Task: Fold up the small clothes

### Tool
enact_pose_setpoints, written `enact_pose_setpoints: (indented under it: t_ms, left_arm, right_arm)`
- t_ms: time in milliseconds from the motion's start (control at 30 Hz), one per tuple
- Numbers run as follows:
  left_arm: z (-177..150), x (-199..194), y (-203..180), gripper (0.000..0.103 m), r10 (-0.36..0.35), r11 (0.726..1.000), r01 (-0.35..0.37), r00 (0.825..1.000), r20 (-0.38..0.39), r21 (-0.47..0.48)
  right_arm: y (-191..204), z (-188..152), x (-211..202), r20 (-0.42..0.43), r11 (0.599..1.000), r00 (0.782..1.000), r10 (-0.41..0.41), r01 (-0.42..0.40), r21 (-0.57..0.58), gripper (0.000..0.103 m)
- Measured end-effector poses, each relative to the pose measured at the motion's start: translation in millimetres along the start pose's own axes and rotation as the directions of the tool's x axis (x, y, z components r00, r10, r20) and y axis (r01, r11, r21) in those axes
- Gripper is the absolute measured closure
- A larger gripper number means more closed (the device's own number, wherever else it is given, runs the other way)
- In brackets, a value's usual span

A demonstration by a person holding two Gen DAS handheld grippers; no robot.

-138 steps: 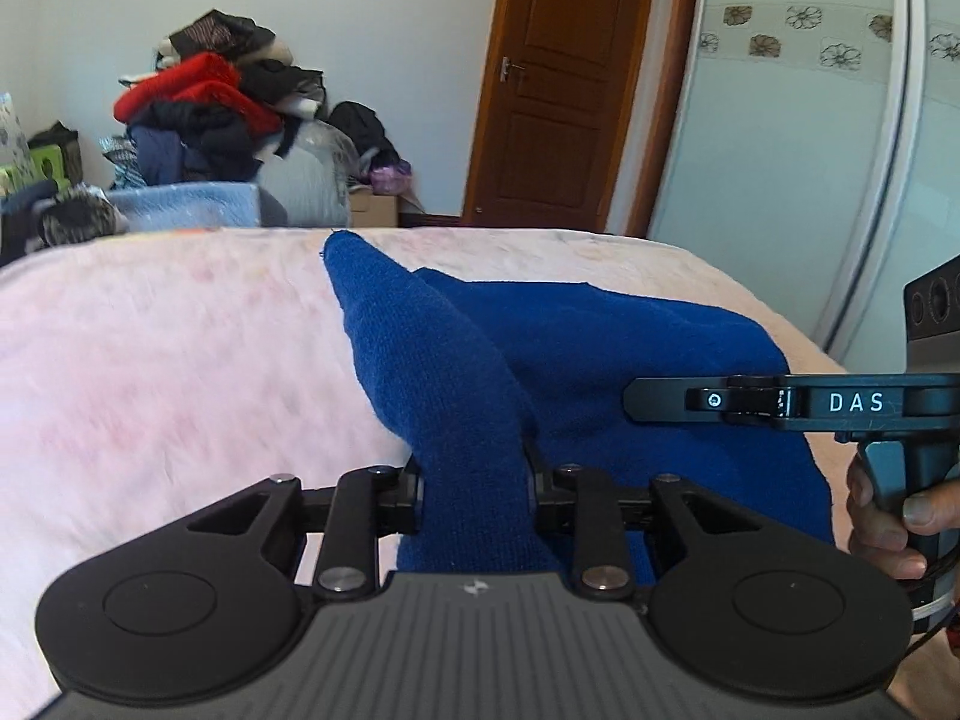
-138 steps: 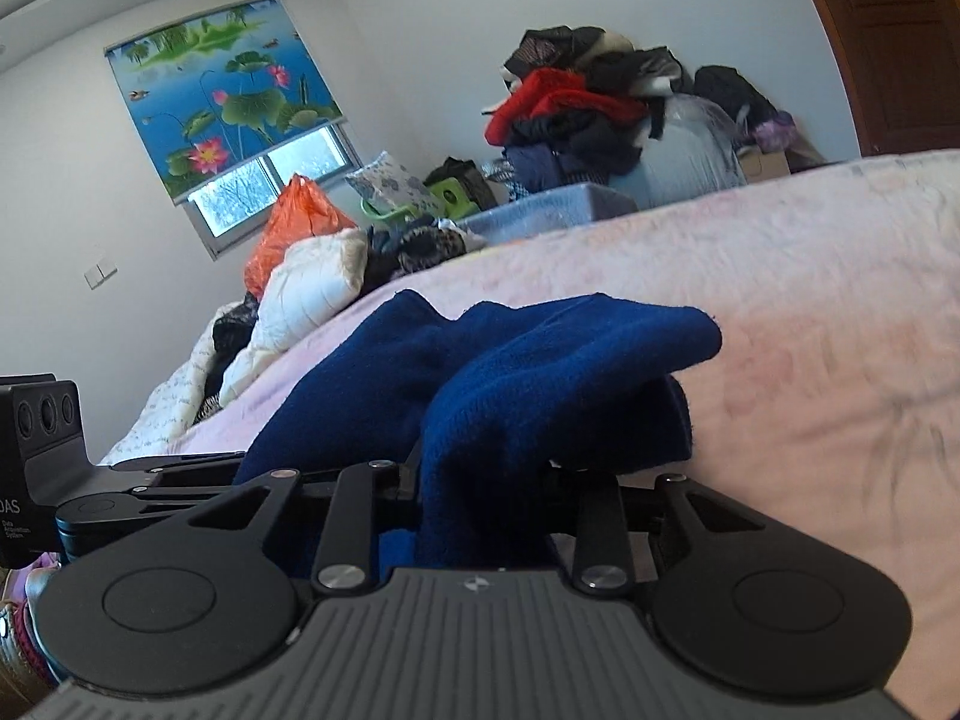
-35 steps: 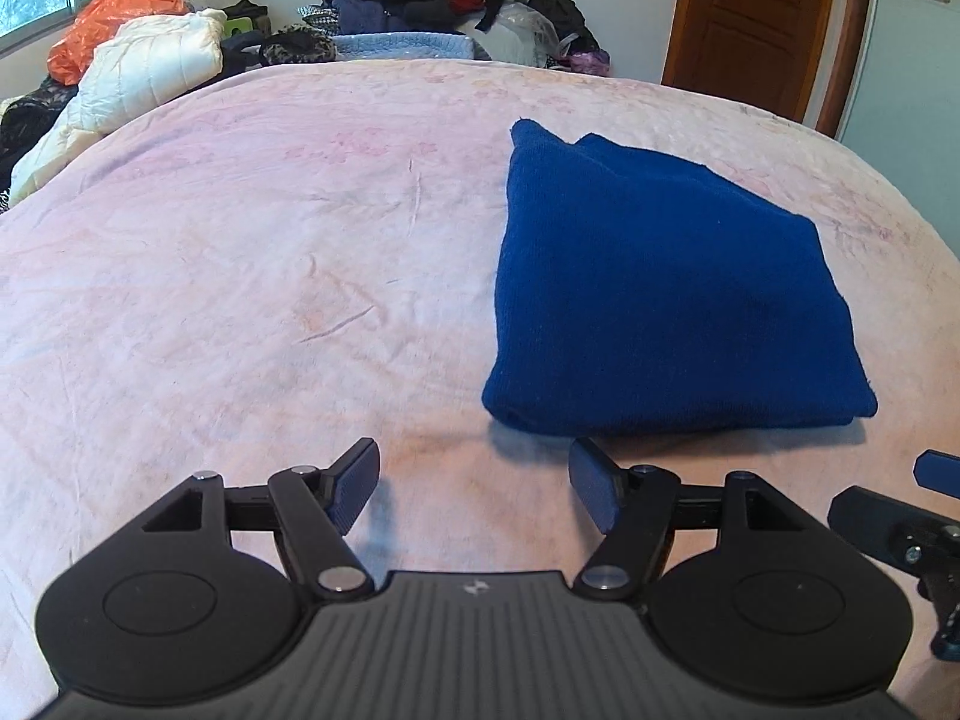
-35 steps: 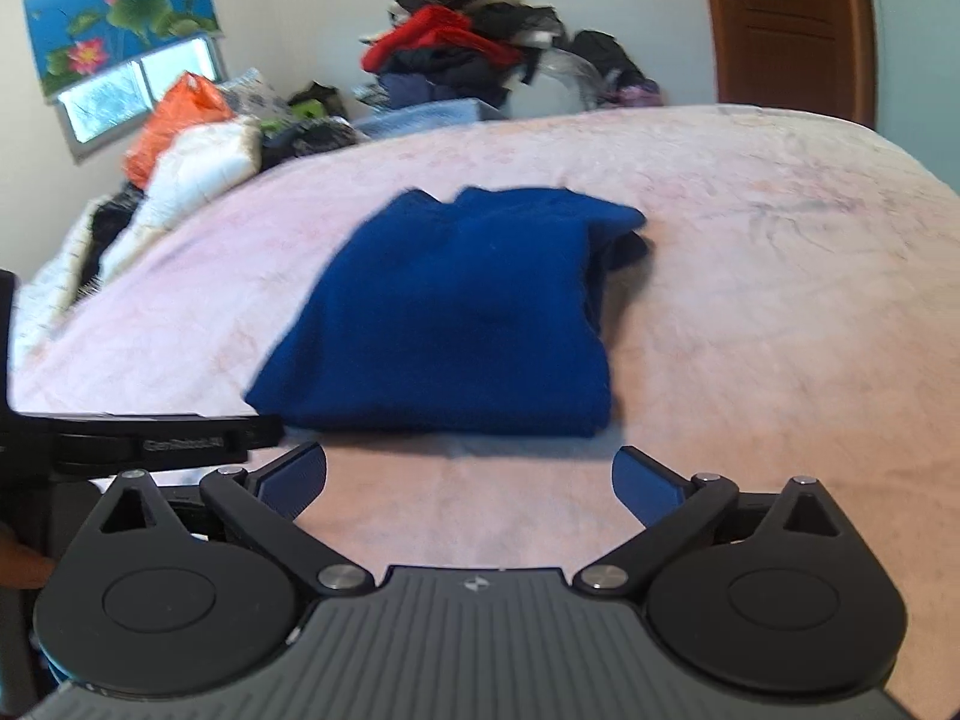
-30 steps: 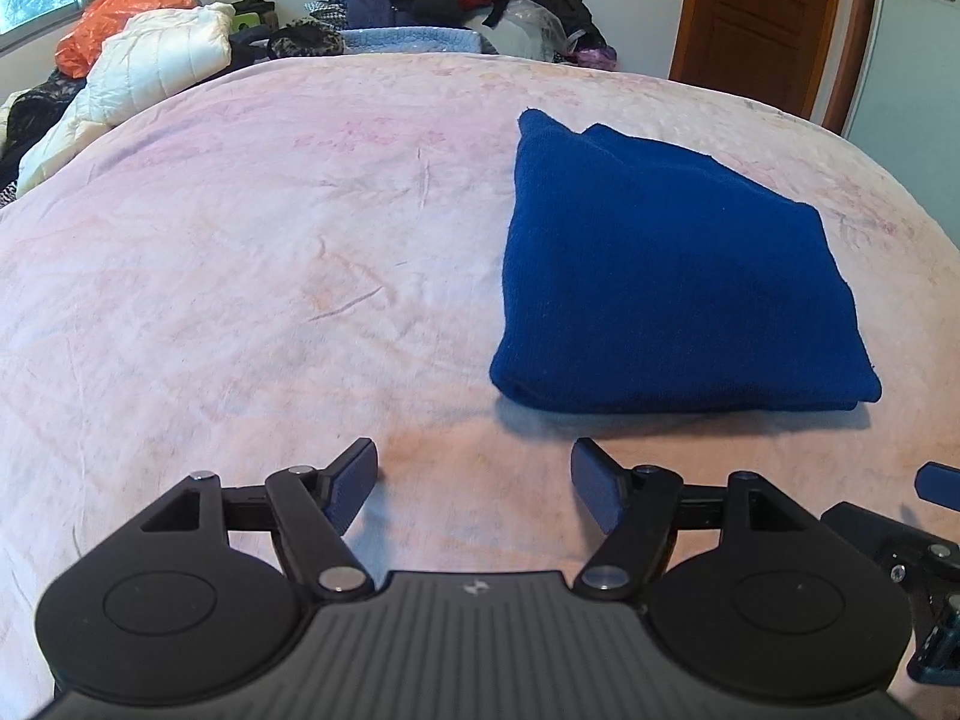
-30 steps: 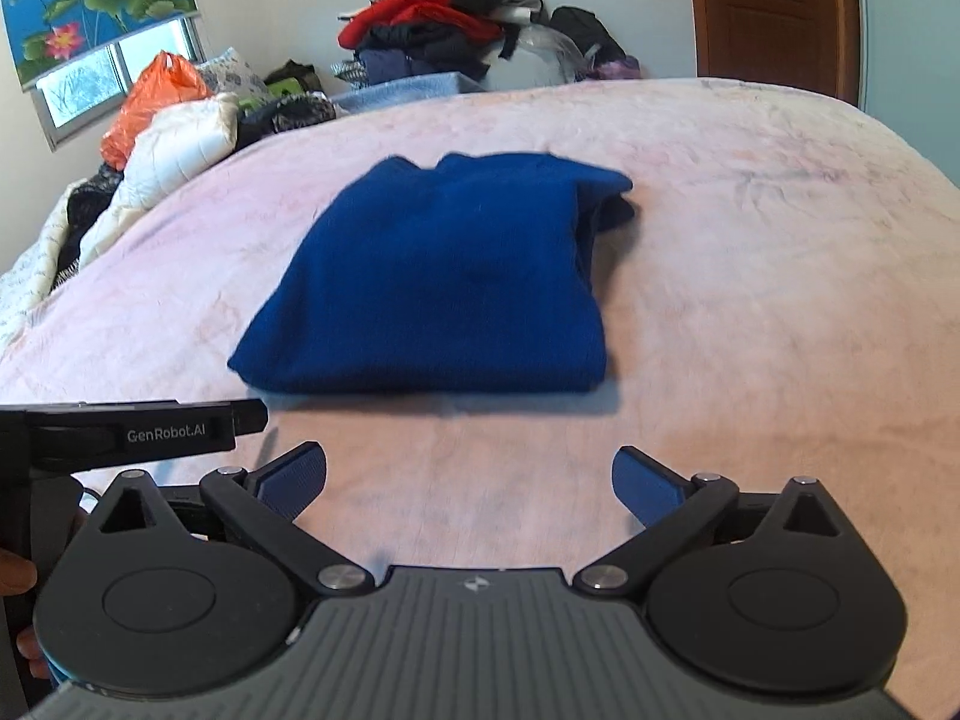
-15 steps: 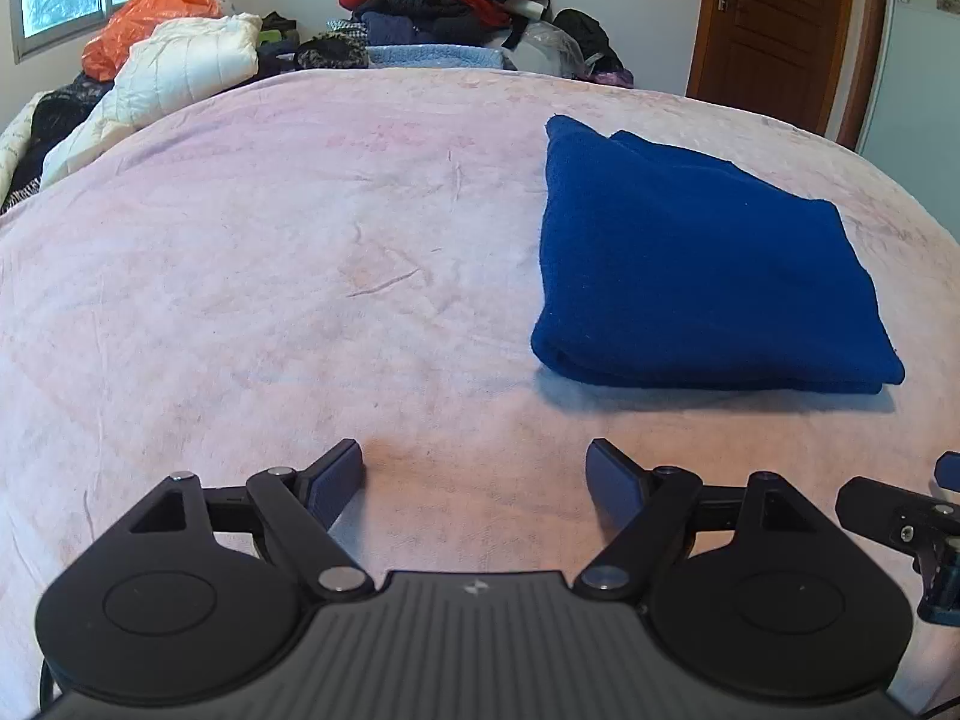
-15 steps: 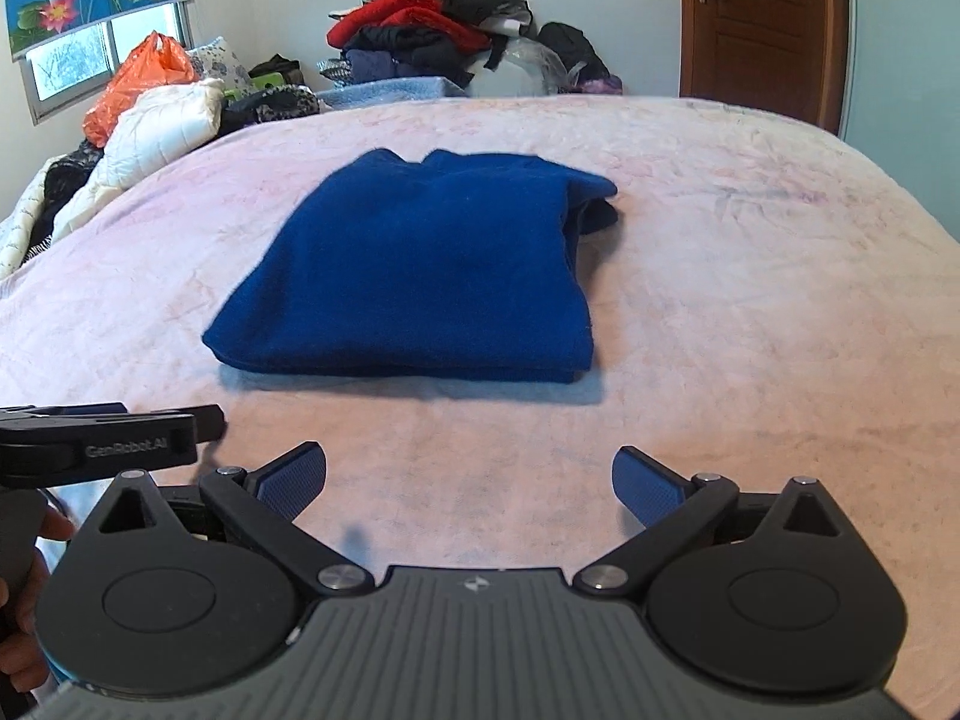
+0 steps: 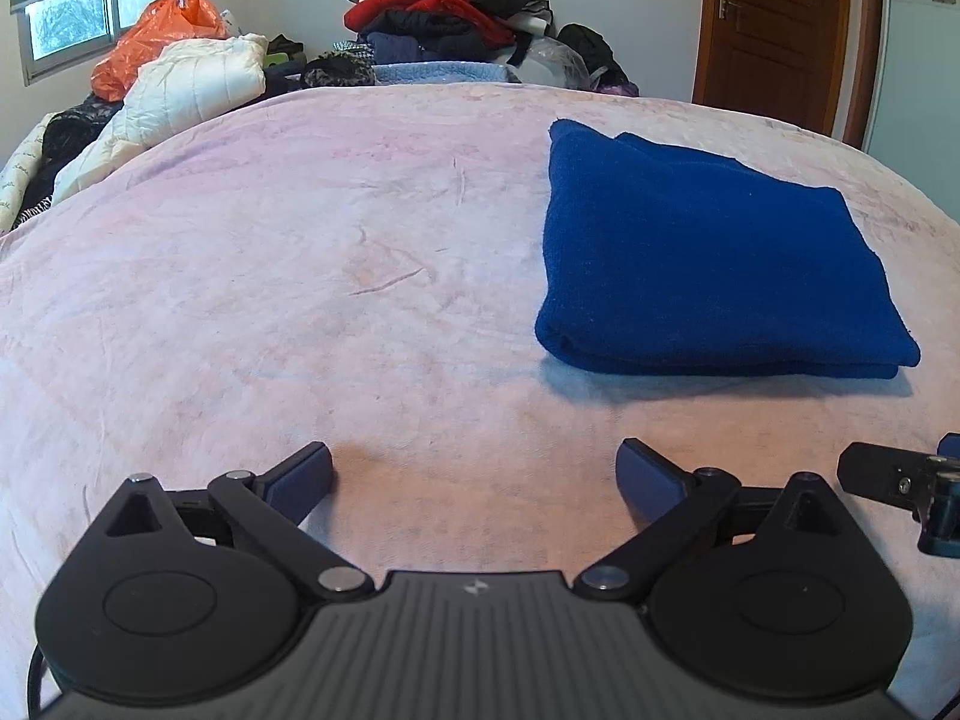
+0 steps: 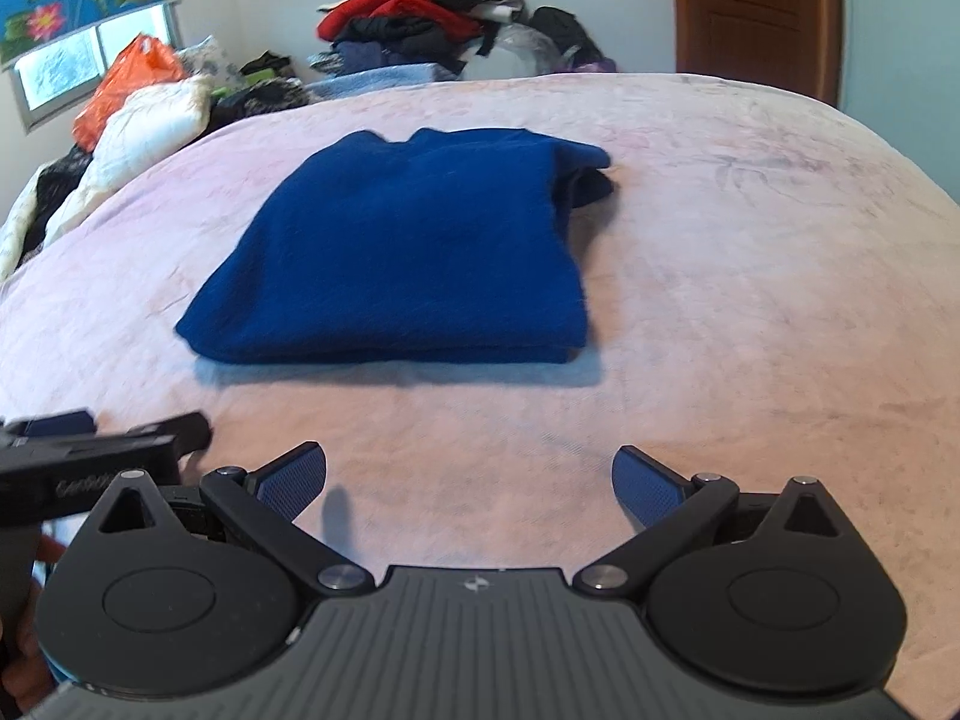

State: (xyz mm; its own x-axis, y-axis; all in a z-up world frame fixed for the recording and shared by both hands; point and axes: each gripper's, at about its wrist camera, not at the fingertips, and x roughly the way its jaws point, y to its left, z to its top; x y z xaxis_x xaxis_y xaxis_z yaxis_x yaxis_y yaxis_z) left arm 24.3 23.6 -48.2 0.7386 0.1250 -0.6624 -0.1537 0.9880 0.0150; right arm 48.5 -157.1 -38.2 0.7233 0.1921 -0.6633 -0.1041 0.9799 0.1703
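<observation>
Left gripper (image 9: 474, 468) jaws just finished opening, wide apart, nothing between them. Right gripper (image 10: 469, 473) likewise spread and empty. We see both hovering just short of the folded blue garment (image 9: 714, 264), which lies flat on the pink bedspread (image 9: 270, 276). Clothes pile (image 9: 444, 12) and wooden door (image 9: 774, 30) sit beyond the bed.

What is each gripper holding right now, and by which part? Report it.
Nothing. Left gripper and right gripper both stand open, short of the folded blue garment.
</observation>
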Motion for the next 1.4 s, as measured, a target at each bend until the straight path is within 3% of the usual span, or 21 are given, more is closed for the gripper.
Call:
enact_pose_setpoints:
  t_ms: [233, 1033, 1400]
  left_arm:
    - [-2.7, 0.7, -0.7, 0.000, 0.008, 1.000, -0.008, 1.000, 0.015, 0.000]
    - [-5.0, 1.3, -0.9, 0.000, 0.012, 1.000, -0.011, 0.999, 0.034, -0.003]
    - [-4.1, 1.7, -0.4, 0.000, 0.009, 1.000, -0.009, 1.000, 0.028, -0.002]
  right_arm:
    - [11.2, -5.7, 7.6, 0.007, 0.992, 0.999, -0.041, 0.042, -0.119, 0.000]
    - [4.5, -3.1, 8.1, 0.032, 0.997, 0.999, 0.004, -0.001, -0.077, 0.000]
    - [11.6, -12.8, 12.3, 0.071, 0.990, 0.997, -0.026, 0.035, -0.138, 0.000]
